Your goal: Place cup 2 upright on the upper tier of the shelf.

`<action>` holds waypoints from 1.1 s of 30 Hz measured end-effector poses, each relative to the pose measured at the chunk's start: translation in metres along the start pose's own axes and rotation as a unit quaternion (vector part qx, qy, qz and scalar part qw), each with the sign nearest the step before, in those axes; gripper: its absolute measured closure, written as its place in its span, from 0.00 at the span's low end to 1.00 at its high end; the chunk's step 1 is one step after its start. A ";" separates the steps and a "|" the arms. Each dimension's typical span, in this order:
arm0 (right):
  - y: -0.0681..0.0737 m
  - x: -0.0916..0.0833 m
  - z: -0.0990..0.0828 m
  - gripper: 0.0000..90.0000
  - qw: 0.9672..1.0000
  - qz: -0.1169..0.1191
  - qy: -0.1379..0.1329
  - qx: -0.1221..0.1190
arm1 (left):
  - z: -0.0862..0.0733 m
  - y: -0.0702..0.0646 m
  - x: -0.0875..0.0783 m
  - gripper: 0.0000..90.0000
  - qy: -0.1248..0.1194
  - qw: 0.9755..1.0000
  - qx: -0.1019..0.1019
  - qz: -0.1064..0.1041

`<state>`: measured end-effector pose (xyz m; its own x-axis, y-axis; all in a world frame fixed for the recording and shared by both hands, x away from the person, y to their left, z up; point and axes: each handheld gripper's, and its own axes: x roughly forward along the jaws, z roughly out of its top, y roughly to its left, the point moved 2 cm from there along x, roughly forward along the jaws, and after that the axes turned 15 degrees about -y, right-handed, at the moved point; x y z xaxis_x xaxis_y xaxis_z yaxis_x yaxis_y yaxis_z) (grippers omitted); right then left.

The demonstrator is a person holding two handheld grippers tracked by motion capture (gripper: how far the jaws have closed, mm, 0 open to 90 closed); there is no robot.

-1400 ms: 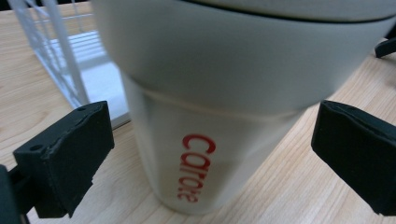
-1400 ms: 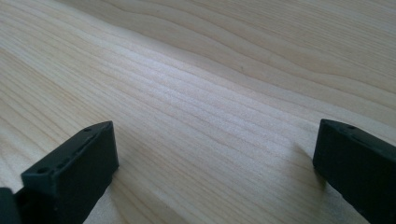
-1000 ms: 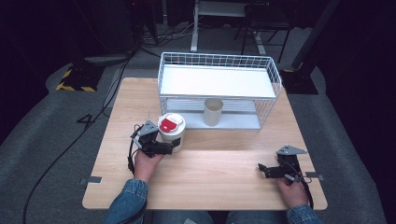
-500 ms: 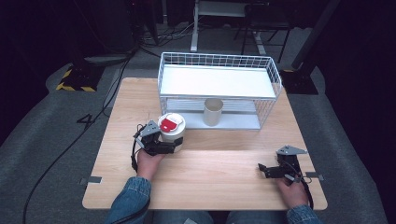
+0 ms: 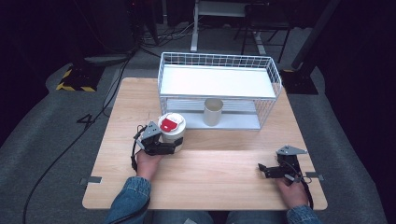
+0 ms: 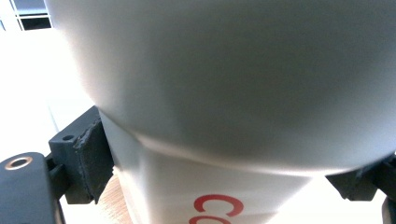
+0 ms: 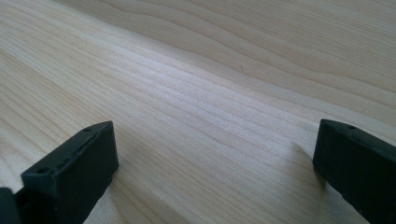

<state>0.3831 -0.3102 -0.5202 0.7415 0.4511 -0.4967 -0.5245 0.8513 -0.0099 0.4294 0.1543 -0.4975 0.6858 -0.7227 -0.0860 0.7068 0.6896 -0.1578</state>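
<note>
Under both grippers lies the light wooden table (image 5: 205, 177), the largest thing in the high view. Ahead of the two grippers, toward the far edge, stands a white wire rack (image 5: 219, 88) with a flat white shelf on top and a lower level beneath. On that lower level, ahead and to the right of the left gripper, a pale paper cup (image 5: 213, 112) stands upright with its mouth open.

Between the jaws of the left gripper (image 5: 164, 145) sits a white tub (image 5: 172, 128) with a red and white lid, upright on the table just in front of the rack. Seen from the left gripper view, the tub (image 6: 224, 107) has a jaw pressed against each side of its narrower lower body, below the wider top band, and red lettering shows near its base. The person's left hand (image 5: 148, 163) holds this gripper from behind.

Well to the right, near the table's near right corner, the right gripper (image 5: 268, 170) rests low over bare wood. Its jaws stand spread wide with nothing between them, as the right gripper view (image 7: 210, 154) shows.
</note>
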 end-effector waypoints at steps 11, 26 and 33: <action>0.000 0.000 0.000 0.00 1.000 0.000 0.000 0.000 | 0.001 0.001 -0.003 0.13 -0.003 1.000 -0.007 0.003; 0.000 0.000 0.000 0.00 1.000 0.000 0.000 0.000 | 0.011 -0.014 -0.007 0.14 0.007 1.000 -0.011 -0.020; 0.000 0.000 0.000 0.00 1.000 0.000 0.000 0.000 | 0.023 -0.022 -0.011 0.14 0.009 0.999 -0.022 -0.034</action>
<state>0.3831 -0.3102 -0.5202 0.7415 0.4512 -0.4966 -0.5248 0.8512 -0.0102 0.4101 0.1479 -0.4705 0.6328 -0.7690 -0.0904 0.7432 0.6360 -0.2079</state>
